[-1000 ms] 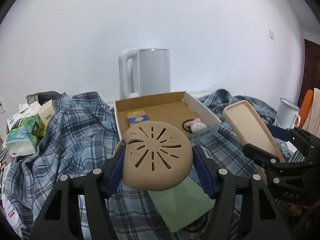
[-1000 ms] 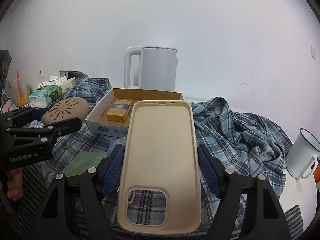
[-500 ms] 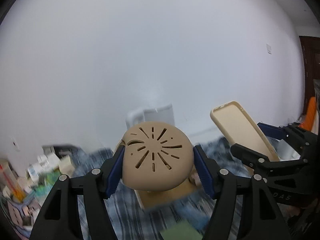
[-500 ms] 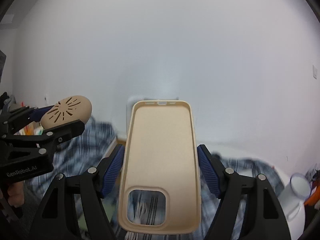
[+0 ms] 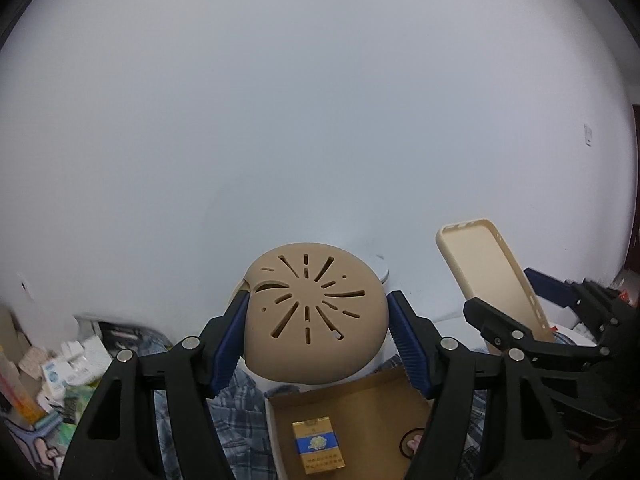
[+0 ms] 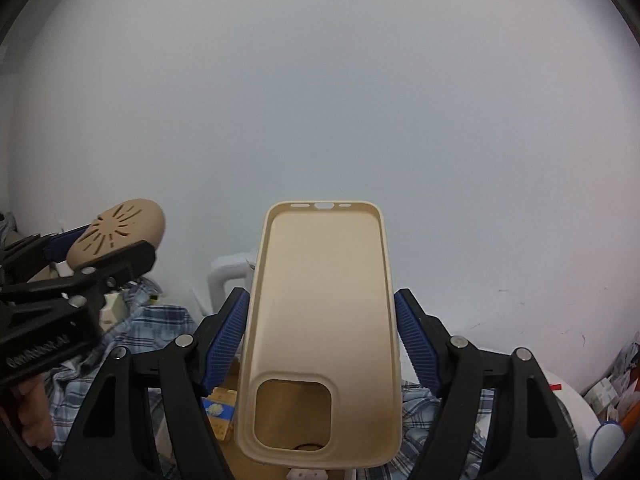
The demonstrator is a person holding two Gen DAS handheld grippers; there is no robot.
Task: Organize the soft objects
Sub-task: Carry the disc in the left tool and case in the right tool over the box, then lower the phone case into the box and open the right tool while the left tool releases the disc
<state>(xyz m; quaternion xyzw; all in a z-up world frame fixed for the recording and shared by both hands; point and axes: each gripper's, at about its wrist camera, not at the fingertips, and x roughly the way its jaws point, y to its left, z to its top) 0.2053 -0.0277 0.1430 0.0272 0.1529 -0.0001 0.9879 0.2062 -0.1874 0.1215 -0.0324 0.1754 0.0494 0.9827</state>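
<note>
My left gripper (image 5: 317,320) is shut on a tan round silicone pad with slit holes (image 5: 316,316), held high in front of the white wall. My right gripper (image 6: 321,324) is shut on a beige soft phone case (image 6: 324,320), held upright, camera cutout at the bottom. The phone case also shows at the right of the left wrist view (image 5: 492,276), and the slit pad at the left of the right wrist view (image 6: 120,232). Below both lies an open cardboard box (image 5: 372,400) holding a yellow-blue packet (image 5: 318,446).
A blue plaid cloth (image 6: 152,328) covers the surface. A white kettle (image 6: 228,276) stands behind the box. Cartons and packets (image 5: 60,376) clutter the far left. A white enamel mug (image 6: 608,444) sits at the right edge.
Both grippers have lifted and tilted upward with their objects; the table has dropped to the bottom of the views, then the view settled slightly downward over the box.
</note>
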